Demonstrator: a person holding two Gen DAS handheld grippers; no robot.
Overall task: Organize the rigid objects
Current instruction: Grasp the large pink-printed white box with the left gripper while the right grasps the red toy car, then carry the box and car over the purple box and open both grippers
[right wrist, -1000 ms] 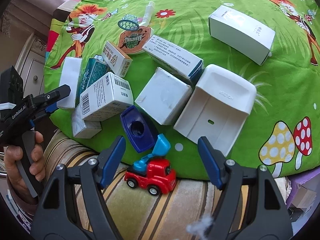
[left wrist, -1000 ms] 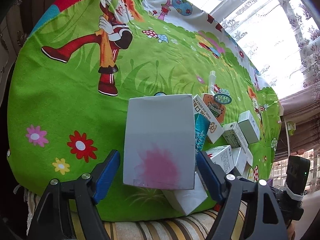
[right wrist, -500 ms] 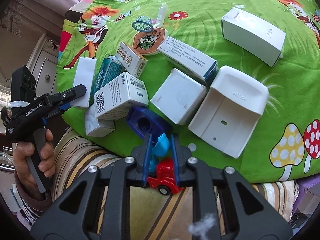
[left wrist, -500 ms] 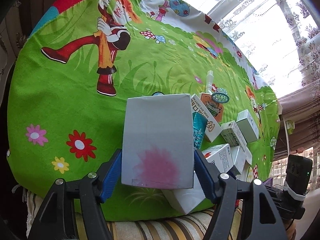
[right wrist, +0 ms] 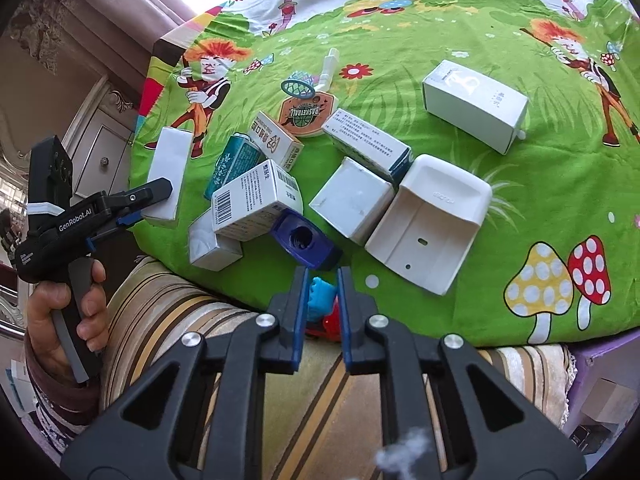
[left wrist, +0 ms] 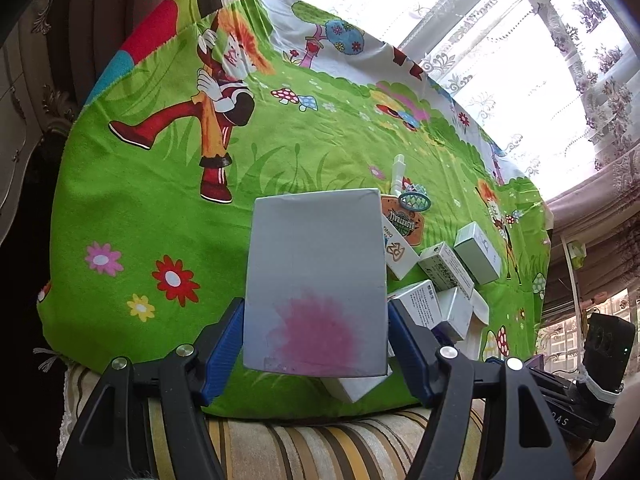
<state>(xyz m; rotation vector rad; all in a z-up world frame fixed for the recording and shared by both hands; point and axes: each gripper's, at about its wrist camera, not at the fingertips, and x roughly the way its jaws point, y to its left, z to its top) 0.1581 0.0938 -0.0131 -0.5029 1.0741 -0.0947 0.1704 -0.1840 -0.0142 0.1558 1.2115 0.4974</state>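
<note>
The left tongs [left wrist: 316, 340] are clamped on a white box [left wrist: 316, 296], one blue pad on each long side. The box's long axis runs forward along the fingers, away from the camera. Its lower face carries a pink stain. The box sits at the near-left corner of the cloth [left wrist: 160, 200], at the left end of the clutter; whether it rests on the cloth or is raised cannot be told.

The right tongs [right wrist: 320, 304] are closed on a toy truck [right wrist: 322, 308], gripping its blue upper part; the red body shows just below the pads. The truck lies at the near edge of the cloth, over the striped cushion [right wrist: 168, 320], just in front of a blue sharpener [right wrist: 300, 242].

The remaining boxes lie crowded along the near edge: a barcode box [right wrist: 256, 200], a teal box [right wrist: 234, 164], a white tray [right wrist: 432, 224], and one large box [right wrist: 474, 110] well apart toward the far right. The open area for each held item appears to lie toward the far edge, straight ahead of each tool.

View differences: the right wrist view shows the left tool side-on, confirming the white box between its fingers, and shows the whole spread. The left wrist view hides the teal box and the truck behind the held box, but shows the bare left half of the cloth.
</note>
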